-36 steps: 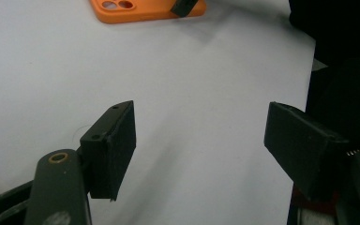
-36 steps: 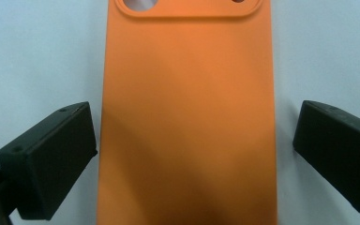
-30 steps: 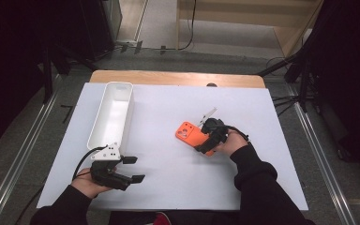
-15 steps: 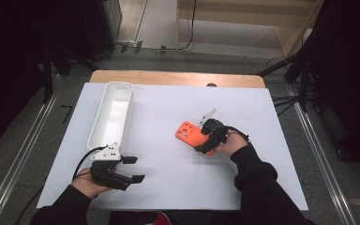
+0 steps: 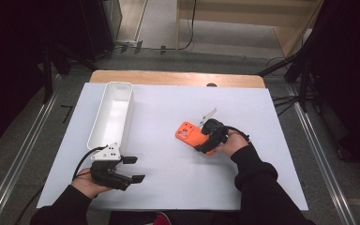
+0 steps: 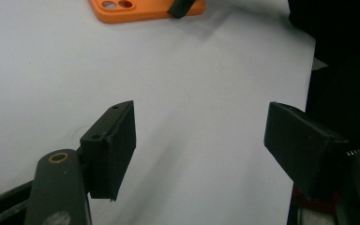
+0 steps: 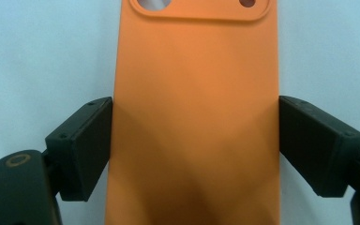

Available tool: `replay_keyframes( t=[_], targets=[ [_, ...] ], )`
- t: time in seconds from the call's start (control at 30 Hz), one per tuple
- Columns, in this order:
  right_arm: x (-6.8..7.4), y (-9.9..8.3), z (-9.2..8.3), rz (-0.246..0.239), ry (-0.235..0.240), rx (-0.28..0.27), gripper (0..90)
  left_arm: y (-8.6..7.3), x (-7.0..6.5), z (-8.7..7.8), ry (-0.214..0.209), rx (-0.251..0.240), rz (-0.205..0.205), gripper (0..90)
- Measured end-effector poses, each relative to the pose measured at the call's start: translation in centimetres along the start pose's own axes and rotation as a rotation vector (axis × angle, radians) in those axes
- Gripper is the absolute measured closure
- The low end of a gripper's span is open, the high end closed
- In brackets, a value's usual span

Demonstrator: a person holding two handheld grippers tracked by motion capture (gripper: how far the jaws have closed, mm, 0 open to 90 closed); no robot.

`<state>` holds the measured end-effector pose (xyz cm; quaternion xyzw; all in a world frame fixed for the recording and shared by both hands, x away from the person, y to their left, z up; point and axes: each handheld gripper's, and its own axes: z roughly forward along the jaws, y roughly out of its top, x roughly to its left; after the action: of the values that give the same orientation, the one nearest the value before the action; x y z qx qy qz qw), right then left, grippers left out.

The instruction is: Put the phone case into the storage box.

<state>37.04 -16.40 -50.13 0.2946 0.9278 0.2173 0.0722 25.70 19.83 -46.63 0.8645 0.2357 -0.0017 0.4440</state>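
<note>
Your right gripper (image 5: 205,143) pinches the orange phone case (image 7: 197,122) on the white table (image 5: 168,178) — your left gripper (image 6: 199,154) is spread wide near the white tray (image 5: 113,112). Grey floor all around.

right gripper (image 5: 205,142) nudged a touch toward 7 o'clock, orange phone case (image 5: 191,135) shifted with it, jaw contact on case edges probably tighter, hard to confirm at this resolution
</note>
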Motion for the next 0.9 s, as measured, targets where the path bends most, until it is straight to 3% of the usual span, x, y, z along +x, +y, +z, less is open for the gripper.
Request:
replay_keyframes(
  t=[0.53, 0.7, 0.8, 0.9],
  targets=[
    [-0.9, -0.2, -0.3, 0.073, 0.053, -0.038, 14.5, 0.1, 0.1, -0.1, -0.008, -0.01, -0.012, 25.6],
    [-1.7, -0.4, -0.6, 0.127, 0.104, -0.075, 14.5, 0.3, 0.3, 0.1, -0.046, -0.037, -0.053, 26.3],
    [-2.2, -0.6, -1.2, 0.168, 0.136, -0.101, 14.5, 0.4, 0.1, 0.2, -0.059, -0.048, -0.056, 26.4],
    [-2.4, -0.7, -1.5, 0.184, 0.159, -0.121, 14.5, 0.6, 0.0, 0.4, -0.078, -0.032, -0.076, 26.4]
  ],
)
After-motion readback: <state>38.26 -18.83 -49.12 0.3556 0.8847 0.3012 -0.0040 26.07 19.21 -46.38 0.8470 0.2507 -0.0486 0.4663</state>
